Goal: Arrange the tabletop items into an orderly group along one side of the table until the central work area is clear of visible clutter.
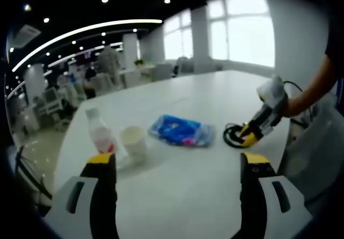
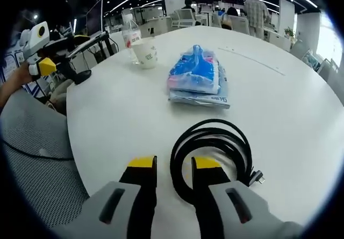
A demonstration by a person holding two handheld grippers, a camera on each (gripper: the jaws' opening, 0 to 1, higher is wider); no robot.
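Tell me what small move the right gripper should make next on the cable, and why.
Probably close the right gripper on the coiled black cable: one side of the loop already sits between its open jaws, and the coil lies apart from the blue packet.

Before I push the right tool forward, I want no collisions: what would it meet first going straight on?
The right tool already has the black cable coil at its tips. Straight beyond that lies the blue plastic packet, probably next, though depth is hard to judge.

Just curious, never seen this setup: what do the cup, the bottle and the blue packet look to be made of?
Cup: likely paper, matte off-white. Bottle: clear plastic, see-through, with a label. Blue packet: thin glossy plastic film, crinkled with highlights; contents unclear.
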